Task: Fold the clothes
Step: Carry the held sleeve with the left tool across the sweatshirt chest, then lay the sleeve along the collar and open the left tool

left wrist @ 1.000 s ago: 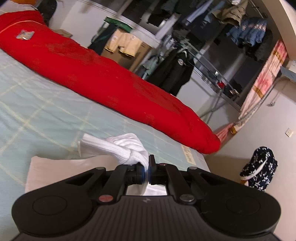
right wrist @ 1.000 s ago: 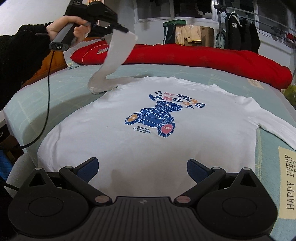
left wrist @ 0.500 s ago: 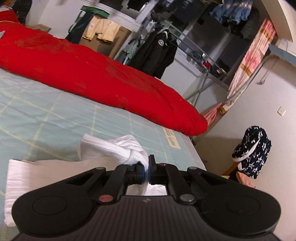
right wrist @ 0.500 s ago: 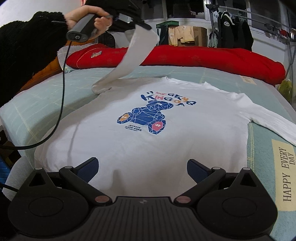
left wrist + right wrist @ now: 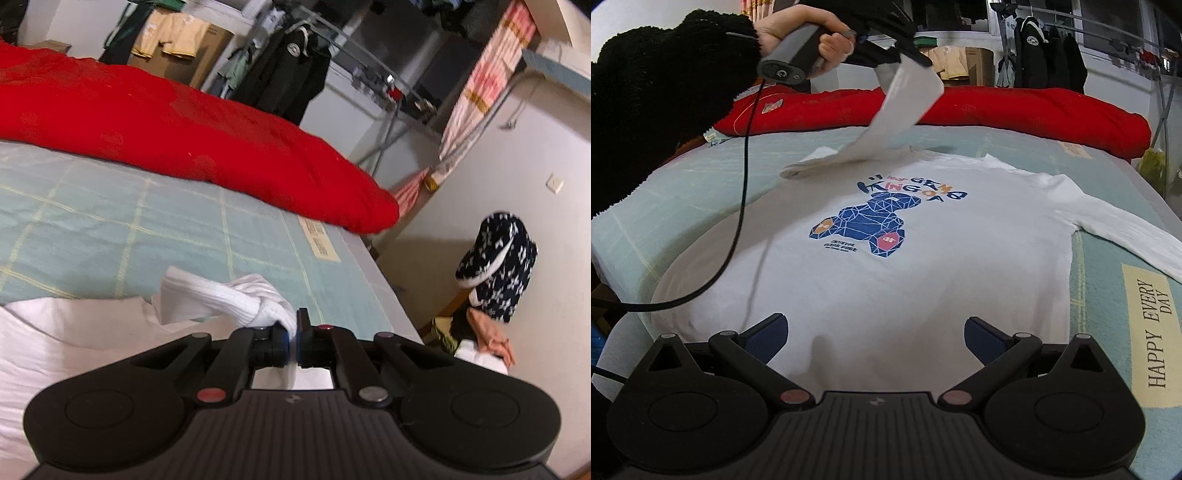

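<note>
**White sweatshirt spread on the bed, one sleeve lifted**

The white sweatshirt [image 5: 871, 280] lies face up and mostly flat on the pale green checked bed [image 5: 1108, 302], a blue geometric bear print and coloured lettering on its chest. Its far-left sleeve [image 5: 901, 103] rises off the bed, taut, its ribbed cuff [image 5: 221, 299] clamped between the closed jaws of the left hand-held gripper [image 5: 293, 341]. The other sleeve stretches out to the right. The right hand-held gripper [image 5: 875, 336] hangs wide open over the hem, apparently not touching it. A red duvet [image 5: 1015, 110] lies behind.
</note>
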The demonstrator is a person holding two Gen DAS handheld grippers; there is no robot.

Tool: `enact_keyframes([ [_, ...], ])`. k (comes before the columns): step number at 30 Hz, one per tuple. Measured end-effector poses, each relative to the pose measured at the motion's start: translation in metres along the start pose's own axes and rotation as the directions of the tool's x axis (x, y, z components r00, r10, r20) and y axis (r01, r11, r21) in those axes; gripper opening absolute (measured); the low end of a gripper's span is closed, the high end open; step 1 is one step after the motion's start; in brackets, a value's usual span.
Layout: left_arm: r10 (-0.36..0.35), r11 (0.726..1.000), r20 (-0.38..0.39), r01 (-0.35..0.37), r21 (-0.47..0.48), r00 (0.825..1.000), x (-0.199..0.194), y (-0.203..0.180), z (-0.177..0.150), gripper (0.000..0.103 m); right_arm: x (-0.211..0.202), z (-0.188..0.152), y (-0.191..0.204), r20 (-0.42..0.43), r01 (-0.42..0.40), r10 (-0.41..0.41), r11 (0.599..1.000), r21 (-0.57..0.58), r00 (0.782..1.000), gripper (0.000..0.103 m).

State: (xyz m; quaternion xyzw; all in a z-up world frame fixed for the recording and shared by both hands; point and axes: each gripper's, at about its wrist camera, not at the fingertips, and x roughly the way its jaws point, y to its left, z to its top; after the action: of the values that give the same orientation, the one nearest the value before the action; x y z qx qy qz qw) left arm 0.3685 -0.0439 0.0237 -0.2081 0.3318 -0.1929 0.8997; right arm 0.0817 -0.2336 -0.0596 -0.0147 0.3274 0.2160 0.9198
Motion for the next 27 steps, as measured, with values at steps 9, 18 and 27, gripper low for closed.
enact_keyframes([
  [9,0.077,0.979,-0.06,-0.065,0.191,0.995,0.041,-0.035,-0.037,0.003,0.002,-0.004,-0.007,-0.016,0.011,-0.011,1.0,0.008,1.0,0.103],
  [18,0.173,0.906,-0.086,-0.124,0.404,0.981,0.075,-0.067,-0.092,0.003,0.002,-0.008,-0.012,-0.026,0.025,-0.024,1.0,0.016,0.999,0.103],
  [27,0.227,0.836,-0.046,-0.171,0.522,0.973,0.083,-0.088,-0.119,0.003,0.005,-0.01,-0.009,-0.054,0.026,-0.026,1.0,0.007,0.998,0.103],
])
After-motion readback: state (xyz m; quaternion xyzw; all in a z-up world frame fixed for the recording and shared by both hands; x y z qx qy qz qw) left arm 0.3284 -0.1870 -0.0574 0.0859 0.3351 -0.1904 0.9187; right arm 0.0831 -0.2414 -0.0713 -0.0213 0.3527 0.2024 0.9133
